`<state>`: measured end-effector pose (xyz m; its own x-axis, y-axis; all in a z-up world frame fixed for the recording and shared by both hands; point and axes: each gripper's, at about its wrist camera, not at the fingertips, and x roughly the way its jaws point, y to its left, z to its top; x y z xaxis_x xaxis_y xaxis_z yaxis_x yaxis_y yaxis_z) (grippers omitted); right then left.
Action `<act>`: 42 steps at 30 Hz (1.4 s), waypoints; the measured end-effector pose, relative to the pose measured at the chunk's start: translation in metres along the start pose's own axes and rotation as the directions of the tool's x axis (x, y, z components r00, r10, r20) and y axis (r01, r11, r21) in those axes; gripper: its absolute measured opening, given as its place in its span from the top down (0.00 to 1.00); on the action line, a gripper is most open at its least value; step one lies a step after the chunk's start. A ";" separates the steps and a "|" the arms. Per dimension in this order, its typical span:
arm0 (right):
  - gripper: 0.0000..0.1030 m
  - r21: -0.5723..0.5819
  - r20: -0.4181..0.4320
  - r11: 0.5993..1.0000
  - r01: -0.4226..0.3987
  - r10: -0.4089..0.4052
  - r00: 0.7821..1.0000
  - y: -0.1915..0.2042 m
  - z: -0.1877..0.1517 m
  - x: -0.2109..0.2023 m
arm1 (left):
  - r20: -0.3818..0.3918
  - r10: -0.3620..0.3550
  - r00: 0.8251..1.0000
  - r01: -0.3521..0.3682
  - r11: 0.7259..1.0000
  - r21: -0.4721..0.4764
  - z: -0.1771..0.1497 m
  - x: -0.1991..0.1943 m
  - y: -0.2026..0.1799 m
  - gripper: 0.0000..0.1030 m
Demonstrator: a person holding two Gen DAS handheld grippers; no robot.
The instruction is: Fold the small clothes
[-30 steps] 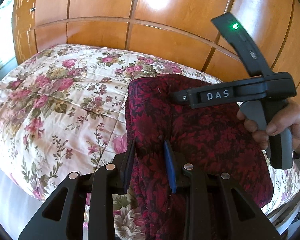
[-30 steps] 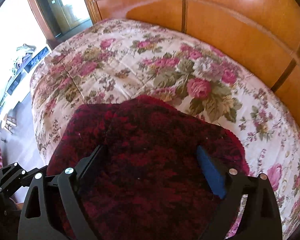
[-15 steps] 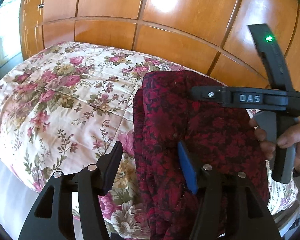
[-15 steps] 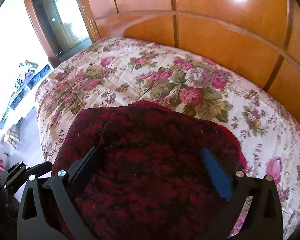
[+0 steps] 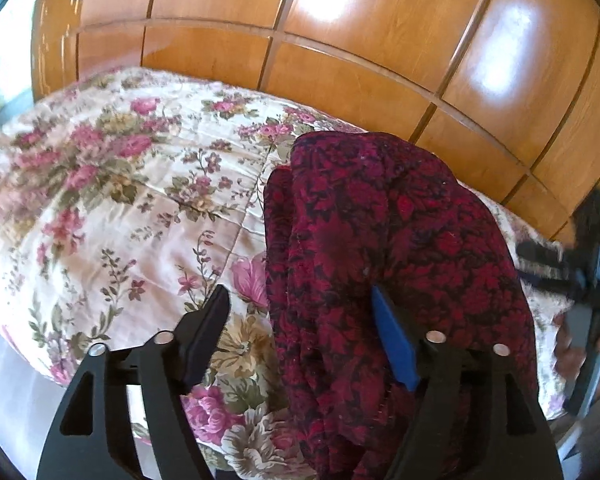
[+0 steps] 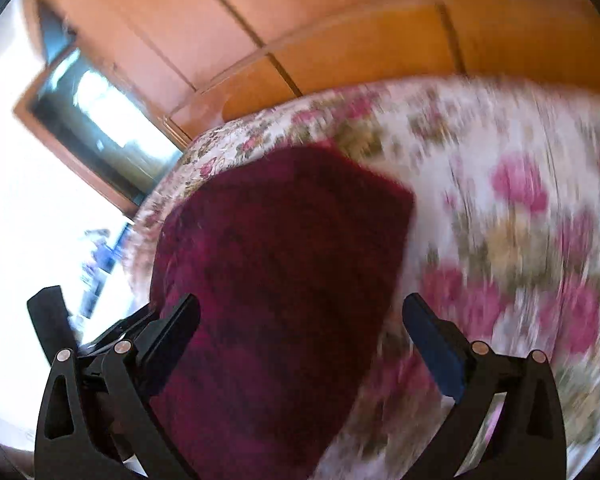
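A dark red flower-patterned garment [image 5: 384, 240] lies folded on the floral bedspread [image 5: 100, 208]. My left gripper [image 5: 300, 312] hovers over its near left edge; its jaws are opening, wide apart, and the pads do not press the cloth, though the garment's edge lies between them. In the right wrist view the picture is blurred; the same red garment [image 6: 284, 264] lies below my right gripper [image 6: 300, 320], which stands wide open and holds nothing. The right gripper [image 5: 592, 272] also shows blurred at the right edge of the left wrist view, held by a hand.
Glossy wooden wardrobe panels [image 5: 340, 32] rise right behind the bed. The bed's near edge drops to a pale floor [image 5: 4, 400] at the lower left. A doorway or window [image 6: 96, 128] with bright light is at the left in the right wrist view.
The left jaws have spread from a pinch on the garment's edge and let it go. The right gripper has swung off to the right and rolled, leaving the garment's top.
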<state>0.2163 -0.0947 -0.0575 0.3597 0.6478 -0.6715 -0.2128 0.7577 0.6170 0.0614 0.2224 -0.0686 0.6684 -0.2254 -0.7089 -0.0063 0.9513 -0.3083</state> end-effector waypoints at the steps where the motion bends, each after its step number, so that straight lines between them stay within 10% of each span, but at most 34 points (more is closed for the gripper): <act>1: 0.02 0.028 -0.003 1.000 -0.011 0.011 1.000 -0.007 -0.004 -0.001 | -0.010 -0.033 0.999 0.033 0.999 -0.029 0.001 0.002 0.007 0.24; 7: 0.02 0.182 -0.009 0.975 -0.129 0.133 0.991 -0.036 -0.031 0.000 | -0.057 -0.233 0.971 0.217 0.955 -0.203 0.000 0.015 0.034 0.17; 16: 0.02 0.294 -0.039 0.902 -0.316 0.342 0.939 -0.040 -0.046 0.020 | -0.086 -0.507 0.858 0.453 0.824 -0.341 -0.002 0.033 0.042 0.17; 21: 0.02 0.294 -0.034 0.888 -0.354 0.380 0.924 -0.034 -0.043 0.033 | -0.104 -0.552 0.827 0.492 0.801 -0.342 0.001 0.042 0.038 0.14; 26: 0.02 0.284 -0.047 0.884 -0.371 0.400 0.915 -0.025 -0.037 0.045 | -0.173 -0.495 0.851 0.446 0.857 -0.258 -0.001 0.056 0.032 0.15; 42: 0.08 0.203 -0.058 0.897 -0.394 0.413 0.909 -0.006 -0.017 0.056 | -0.058 -0.667 0.743 0.613 0.712 -0.342 -0.024 0.053 0.055 0.40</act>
<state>0.2226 -0.0616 -0.1056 0.1866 0.9061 -0.3797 -0.1483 0.4081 0.9008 0.0789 0.2577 -0.1386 0.4578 -0.8140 -0.3575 0.1505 0.4673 -0.8712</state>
